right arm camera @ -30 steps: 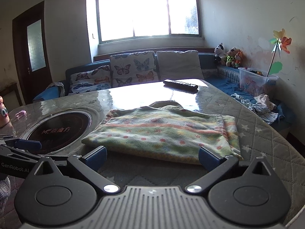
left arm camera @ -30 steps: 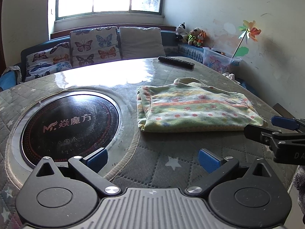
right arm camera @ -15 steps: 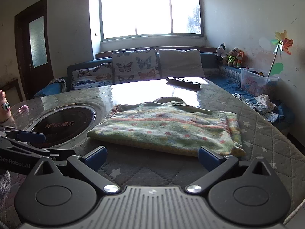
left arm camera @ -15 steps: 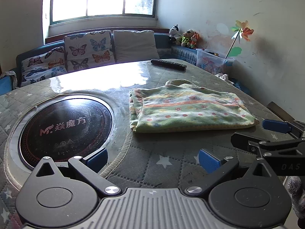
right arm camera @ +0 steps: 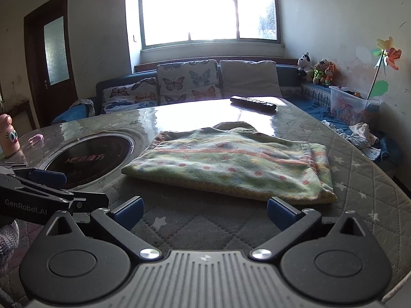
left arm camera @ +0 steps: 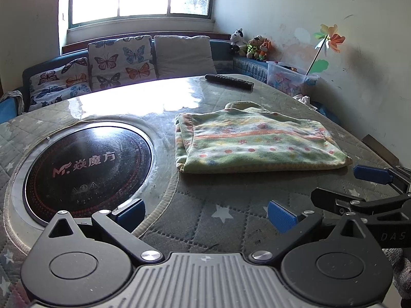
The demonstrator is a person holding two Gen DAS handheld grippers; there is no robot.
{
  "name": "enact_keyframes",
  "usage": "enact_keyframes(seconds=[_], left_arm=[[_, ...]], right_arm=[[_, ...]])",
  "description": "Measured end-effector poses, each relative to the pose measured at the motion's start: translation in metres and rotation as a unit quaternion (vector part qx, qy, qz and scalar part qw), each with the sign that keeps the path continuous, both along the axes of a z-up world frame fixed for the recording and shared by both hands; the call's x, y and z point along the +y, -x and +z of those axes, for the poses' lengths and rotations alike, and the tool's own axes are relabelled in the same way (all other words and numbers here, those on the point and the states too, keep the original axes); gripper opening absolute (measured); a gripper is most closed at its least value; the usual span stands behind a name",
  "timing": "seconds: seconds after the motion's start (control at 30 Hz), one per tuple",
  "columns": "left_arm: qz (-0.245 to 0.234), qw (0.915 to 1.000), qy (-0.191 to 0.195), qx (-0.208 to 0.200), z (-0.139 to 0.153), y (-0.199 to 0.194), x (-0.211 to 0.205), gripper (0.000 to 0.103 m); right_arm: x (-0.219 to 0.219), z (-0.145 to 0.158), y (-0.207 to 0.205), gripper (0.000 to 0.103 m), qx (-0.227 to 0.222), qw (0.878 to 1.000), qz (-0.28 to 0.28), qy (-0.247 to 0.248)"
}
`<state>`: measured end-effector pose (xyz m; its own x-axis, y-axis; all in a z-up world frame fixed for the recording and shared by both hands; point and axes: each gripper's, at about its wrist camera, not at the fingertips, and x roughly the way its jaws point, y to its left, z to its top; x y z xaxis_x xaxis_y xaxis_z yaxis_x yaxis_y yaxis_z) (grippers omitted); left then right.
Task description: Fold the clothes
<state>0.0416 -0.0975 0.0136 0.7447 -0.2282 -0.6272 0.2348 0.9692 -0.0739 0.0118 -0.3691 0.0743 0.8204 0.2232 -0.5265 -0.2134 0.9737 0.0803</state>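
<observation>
A folded green, yellow and orange patterned garment (left arm camera: pixel 254 143) lies flat on the quilted table; it also shows in the right wrist view (right arm camera: pixel 231 164). My left gripper (left arm camera: pixel 205 211) is open and empty, held over the table's near edge, short of the garment. My right gripper (right arm camera: pixel 204 209) is open and empty, just short of the garment's near edge. Each gripper shows at the side of the other's view.
A round black cooktop (left arm camera: pixel 84 164) is set into the table left of the garment. A remote control (left arm camera: pixel 228 81) lies at the far edge. A sofa with butterfly cushions (left arm camera: pixel 118 64) stands behind. A plastic bin (right arm camera: pixel 352 102) and loose clothes (right arm camera: pixel 362 136) lie at the right.
Both grippers have drawn back from the garment toward the near edge of the table and stayed open. The garment has not moved.
</observation>
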Motion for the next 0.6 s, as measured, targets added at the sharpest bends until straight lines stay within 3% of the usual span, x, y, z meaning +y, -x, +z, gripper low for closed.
enact_keyframes(seconds=[0.6], left_arm=[[-0.008,0.9998,-0.008,0.015,-0.006,-0.011,-0.006,0.103]], right_arm=[[-0.006,-0.008,-0.012,0.103,0.013,1.000,-0.022,-0.002]])
